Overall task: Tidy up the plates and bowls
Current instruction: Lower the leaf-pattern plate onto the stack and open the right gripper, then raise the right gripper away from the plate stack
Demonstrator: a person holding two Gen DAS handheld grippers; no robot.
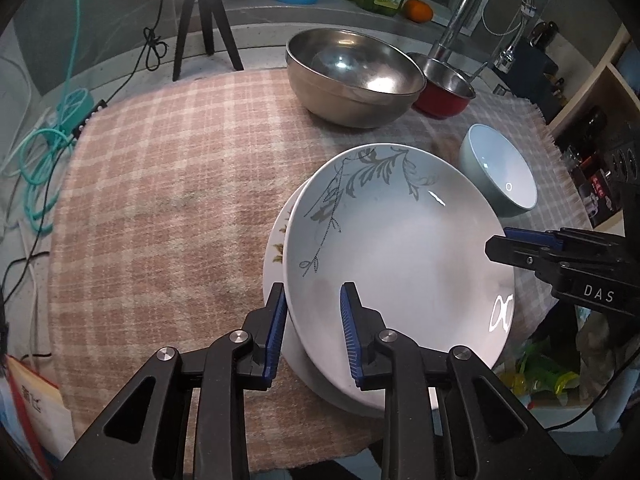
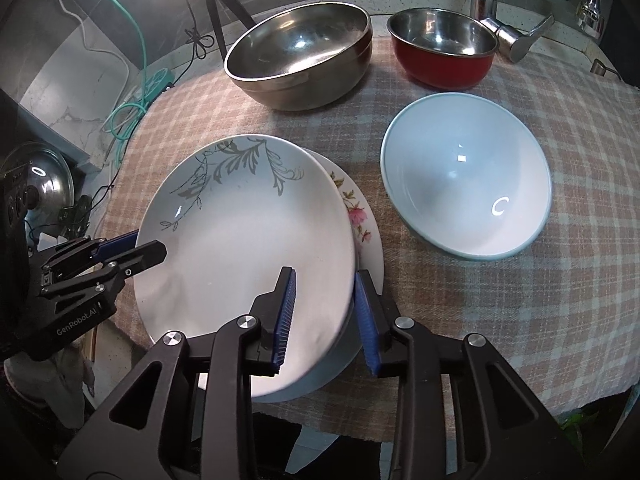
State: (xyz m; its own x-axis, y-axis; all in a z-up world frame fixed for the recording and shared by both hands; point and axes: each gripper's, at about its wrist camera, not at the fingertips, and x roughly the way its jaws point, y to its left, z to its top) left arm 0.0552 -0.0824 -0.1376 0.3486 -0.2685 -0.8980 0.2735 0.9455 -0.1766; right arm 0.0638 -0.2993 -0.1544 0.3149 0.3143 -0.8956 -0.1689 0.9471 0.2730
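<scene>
grey-leaf plate (image 2: 244, 236) sits on the floral plate (image 2: 362, 224), offset, near edge of the checked cloth (image 1: 160, 200). left gripper (image 1: 314, 332) straddles its left rim, pads slightly apart, not pressing. right gripper (image 2: 326, 316) straddles the right rim, also loose. pale blue bowl (image 2: 466, 184) just beside the stack. big steel bowl (image 2: 300, 52) and red bowl (image 2: 444, 46) further back.

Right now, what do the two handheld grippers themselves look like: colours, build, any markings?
Both are black scissor-like linkages with silver pivot rivets and triangular cut-outs in the arms. Each finger carries a ribbed blue pad. The left gripper shows "GenRobot.AI" in white on its body in the right wrist view; the right gripper shows white letters "DAS" in the left wrist view. No hand or sleeve is visible.
</scene>
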